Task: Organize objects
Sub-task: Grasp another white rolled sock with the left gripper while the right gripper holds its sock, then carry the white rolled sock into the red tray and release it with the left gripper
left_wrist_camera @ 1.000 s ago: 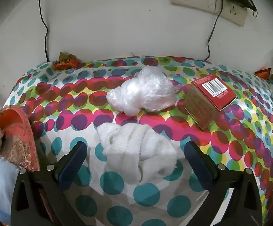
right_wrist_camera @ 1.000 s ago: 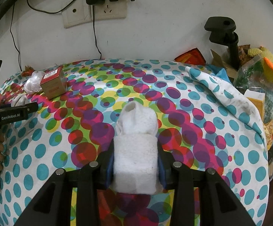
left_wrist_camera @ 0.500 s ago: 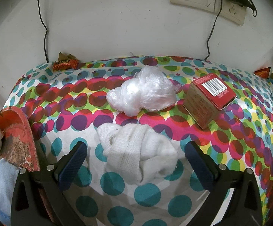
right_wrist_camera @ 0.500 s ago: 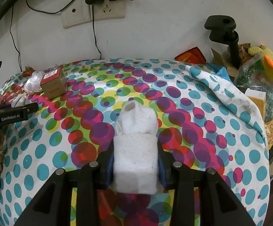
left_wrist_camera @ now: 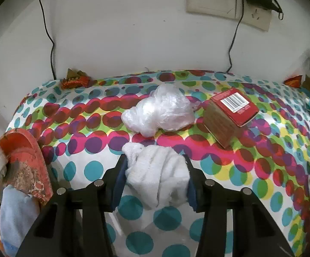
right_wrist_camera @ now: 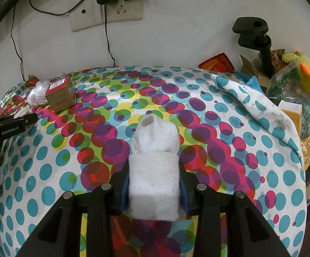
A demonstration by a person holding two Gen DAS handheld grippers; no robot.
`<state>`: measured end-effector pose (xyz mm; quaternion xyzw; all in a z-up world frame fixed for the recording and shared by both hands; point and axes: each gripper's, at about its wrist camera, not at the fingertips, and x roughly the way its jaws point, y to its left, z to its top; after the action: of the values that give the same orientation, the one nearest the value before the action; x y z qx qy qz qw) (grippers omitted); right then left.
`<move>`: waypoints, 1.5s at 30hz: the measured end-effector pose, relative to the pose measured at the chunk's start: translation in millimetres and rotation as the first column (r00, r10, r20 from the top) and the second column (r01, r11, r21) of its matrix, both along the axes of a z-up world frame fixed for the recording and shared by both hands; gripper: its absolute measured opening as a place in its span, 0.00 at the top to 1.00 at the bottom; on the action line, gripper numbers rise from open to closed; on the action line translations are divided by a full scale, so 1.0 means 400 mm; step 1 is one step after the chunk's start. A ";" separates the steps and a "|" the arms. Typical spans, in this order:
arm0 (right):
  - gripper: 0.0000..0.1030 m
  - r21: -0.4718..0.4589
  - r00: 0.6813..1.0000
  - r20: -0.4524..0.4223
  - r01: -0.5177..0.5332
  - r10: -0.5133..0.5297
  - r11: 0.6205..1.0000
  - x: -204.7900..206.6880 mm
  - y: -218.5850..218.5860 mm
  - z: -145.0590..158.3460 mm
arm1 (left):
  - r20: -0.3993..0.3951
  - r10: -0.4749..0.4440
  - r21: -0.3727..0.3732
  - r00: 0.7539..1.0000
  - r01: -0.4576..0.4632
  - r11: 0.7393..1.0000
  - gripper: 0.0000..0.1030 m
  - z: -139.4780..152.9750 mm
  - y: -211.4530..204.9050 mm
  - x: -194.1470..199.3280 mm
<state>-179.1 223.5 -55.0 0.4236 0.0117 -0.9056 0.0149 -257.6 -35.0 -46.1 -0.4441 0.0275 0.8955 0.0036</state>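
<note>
Fingers: left gripper (left_wrist_camera: 155, 180) closing on one white sock bundle (left_wrist_camera: 157, 175) — right gripper (right_wrist_camera: 154, 182) clamps 2nd bundle (right_wrist_camera: 155, 171).

On the table (left_wrist_camera: 73, 171) in front of you, a bunched cloth (left_wrist_camera: 157, 177) lies nearest in the left wrist view, with a plastic bag (left_wrist_camera: 159, 113) just behind it and a box (left_wrist_camera: 230, 117) to the bag's right. Behind them, a wrapper (left_wrist_camera: 74, 80) lies against the wall (left_wrist_camera: 122, 32). In the right wrist view, a rolled towel (right_wrist_camera: 155, 167) lies on the table's middle, well right of that box.

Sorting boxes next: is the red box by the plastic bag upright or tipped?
Tipped: the red box lies slanted, barcode end up, printed name upside down.
</note>
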 end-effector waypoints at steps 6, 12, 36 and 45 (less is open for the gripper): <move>0.62 -0.005 1.000 0.002 0.002 -0.002 1.000 -0.001 0.000 -0.004 | -0.001 -0.052 0.052 0.999 0.052 0.997 0.56 0.017 0.000 0.033; 0.62 -0.004 1.000 0.002 0.001 -0.001 1.000 -0.002 0.001 -0.003 | -0.019 -0.087 0.063 0.996 0.088 0.994 0.56 0.053 0.010 0.078; 0.62 0.005 1.000 0.003 0.000 0.000 1.000 -0.001 -0.002 -0.004 | -0.061 0.091 0.010 0.994 -0.091 0.996 0.55 0.193 -0.299 0.211; 0.62 0.006 1.000 0.004 0.000 0.000 1.000 -0.001 -0.004 -0.003 | -0.031 0.246 0.013 0.969 -0.246 0.969 0.55 0.153 -0.495 0.259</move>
<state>-179.7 221.7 -56.0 0.4253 0.0147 -0.9049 0.0136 -154.1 -233.0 15.1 -0.4296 -0.0318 0.8962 -0.1058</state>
